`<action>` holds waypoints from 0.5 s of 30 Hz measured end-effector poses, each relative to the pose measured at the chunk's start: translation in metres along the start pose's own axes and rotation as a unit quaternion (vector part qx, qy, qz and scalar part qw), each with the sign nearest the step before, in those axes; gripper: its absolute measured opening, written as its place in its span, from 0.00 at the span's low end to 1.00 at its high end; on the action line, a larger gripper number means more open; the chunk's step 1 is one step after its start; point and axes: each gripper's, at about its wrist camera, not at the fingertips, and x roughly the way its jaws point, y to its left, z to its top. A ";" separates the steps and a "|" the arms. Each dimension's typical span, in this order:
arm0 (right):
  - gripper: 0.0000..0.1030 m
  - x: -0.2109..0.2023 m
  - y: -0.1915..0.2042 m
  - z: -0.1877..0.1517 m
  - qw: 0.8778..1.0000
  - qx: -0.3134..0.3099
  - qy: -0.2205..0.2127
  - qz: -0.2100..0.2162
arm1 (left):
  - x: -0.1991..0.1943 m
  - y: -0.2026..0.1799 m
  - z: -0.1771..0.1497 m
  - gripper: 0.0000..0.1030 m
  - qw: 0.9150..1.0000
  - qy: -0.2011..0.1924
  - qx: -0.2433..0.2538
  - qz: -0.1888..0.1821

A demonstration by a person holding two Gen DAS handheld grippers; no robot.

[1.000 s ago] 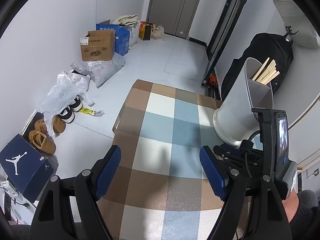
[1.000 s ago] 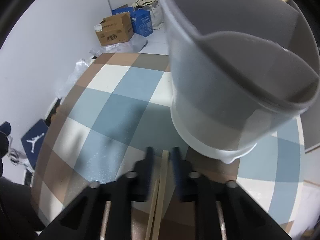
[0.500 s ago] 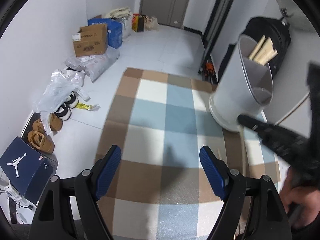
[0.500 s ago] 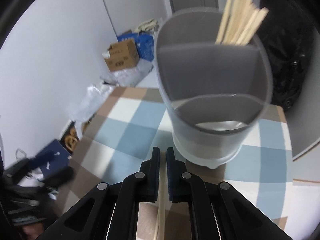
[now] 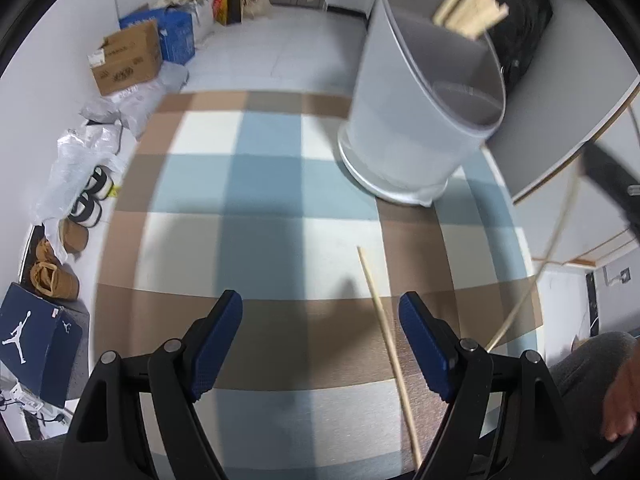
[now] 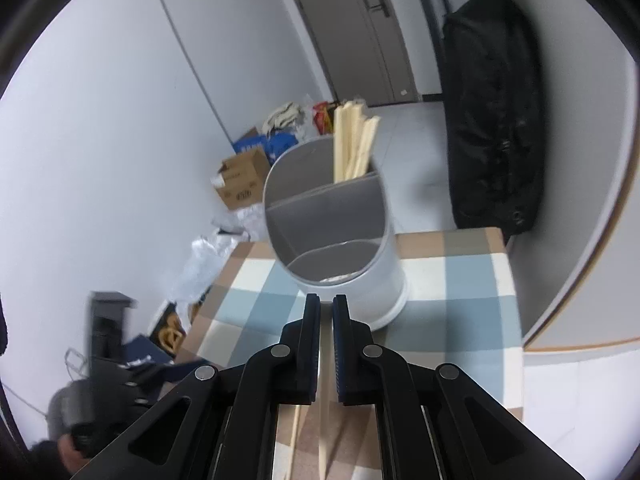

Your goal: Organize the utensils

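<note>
One slim wooden chopstick pinched in my right gripper, ribbed blue pads of my left gripper spread wide and empty, smooth grey divided holder at twelve o'clock.

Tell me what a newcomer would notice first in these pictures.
First the grey divided utensil holder standing at the far side of the checked tablecloth, with a bundle of wooden chopsticks upright in its back compartment. Next the right gripper, shut on a single chopstick and raised in front of the holder. Last the loose chopstick lying on the cloth between the open left gripper's fingers.
</note>
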 end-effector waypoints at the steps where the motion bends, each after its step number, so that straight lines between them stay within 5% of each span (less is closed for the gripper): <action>1: 0.05 -0.003 -0.002 0.000 1.000 0.002 -0.004 0.001 | 0.007 -0.004 0.001 0.75 1.000 0.012 -0.002 0.006; 10: 0.05 -0.039 -0.034 -0.006 0.999 0.031 -0.031 0.024 | 0.028 -0.018 0.006 0.65 0.998 0.044 -0.014 0.032; 15: 0.05 -0.046 -0.044 -0.010 0.998 0.041 -0.038 0.033 | 0.039 -0.025 0.013 0.48 0.996 0.068 -0.012 0.051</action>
